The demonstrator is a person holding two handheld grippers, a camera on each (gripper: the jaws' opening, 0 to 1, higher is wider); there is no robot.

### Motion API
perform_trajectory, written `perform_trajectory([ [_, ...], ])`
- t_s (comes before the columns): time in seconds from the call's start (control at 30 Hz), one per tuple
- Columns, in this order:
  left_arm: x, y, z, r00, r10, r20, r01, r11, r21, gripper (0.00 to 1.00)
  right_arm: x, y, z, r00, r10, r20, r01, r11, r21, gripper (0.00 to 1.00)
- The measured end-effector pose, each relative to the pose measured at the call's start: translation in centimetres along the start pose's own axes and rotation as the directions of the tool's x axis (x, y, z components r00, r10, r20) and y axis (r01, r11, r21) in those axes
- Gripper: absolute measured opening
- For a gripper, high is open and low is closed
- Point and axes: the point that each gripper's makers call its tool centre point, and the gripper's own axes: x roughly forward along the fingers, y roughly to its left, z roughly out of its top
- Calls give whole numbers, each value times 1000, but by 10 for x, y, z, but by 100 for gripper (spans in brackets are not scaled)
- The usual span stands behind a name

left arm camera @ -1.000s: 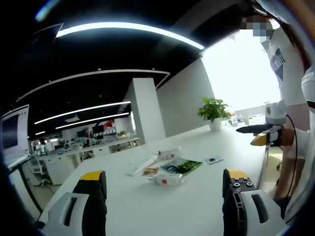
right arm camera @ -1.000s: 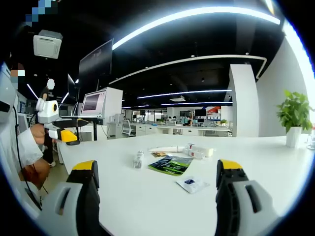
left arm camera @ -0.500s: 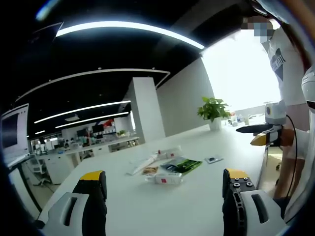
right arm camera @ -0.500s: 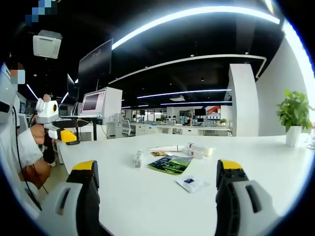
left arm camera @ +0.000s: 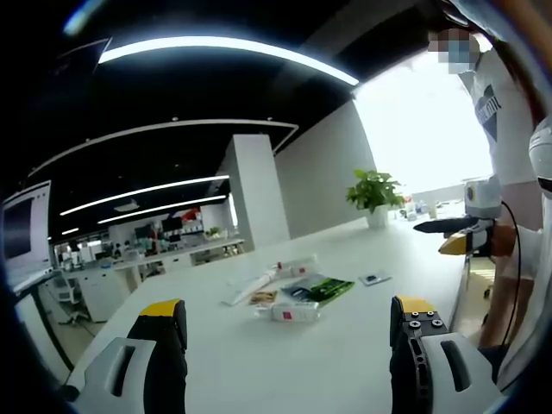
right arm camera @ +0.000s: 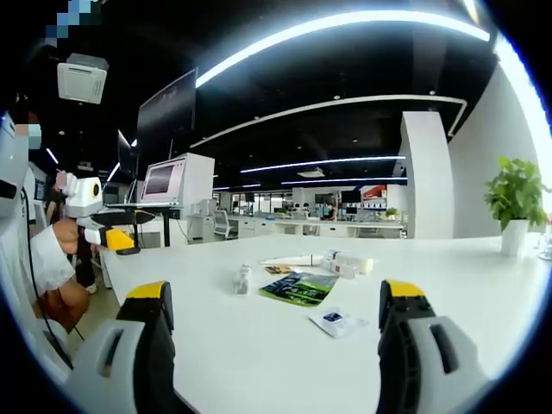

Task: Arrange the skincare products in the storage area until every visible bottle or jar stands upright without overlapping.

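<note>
Several skincare items lie grouped mid-table. In the left gripper view a small clear bottle [left arm camera: 287,313] lies on its side nearest me, behind it a green packet [left arm camera: 319,289], a white tube [left arm camera: 250,289], a white box [left arm camera: 295,269] and a small sachet [left arm camera: 374,279]. My left gripper [left arm camera: 288,305] is open, well short of them. The right gripper view has the bottle [right arm camera: 241,279], green packet [right arm camera: 299,287], sachet [right arm camera: 334,321], tube [right arm camera: 293,260] and box [right arm camera: 349,263]. My right gripper [right arm camera: 274,291] is open and holds nothing. Each gripper also appears in the other's view, right gripper [left arm camera: 461,235], left gripper [right arm camera: 108,231].
The white table [left arm camera: 345,362] runs wide around the items. A potted plant [left arm camera: 373,197] stands at its far end, also potted plant [right arm camera: 516,198]. A person [left arm camera: 504,138] stands at the table's edge. A monitor [right arm camera: 164,178] sits beyond the table.
</note>
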Motion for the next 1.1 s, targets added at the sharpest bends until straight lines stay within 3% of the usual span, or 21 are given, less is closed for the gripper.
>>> perform_trajectory([
  [0.7,1,0,4,1000,-9,8,10,1000,-30,100,3,0,2,1000,0,11,0,1000,6,100],
  [1.1,4,3,10,1000,-12,14,12,1000,-21,100,15,-2,6,1000,17,24,-17,1000,16,100],
])
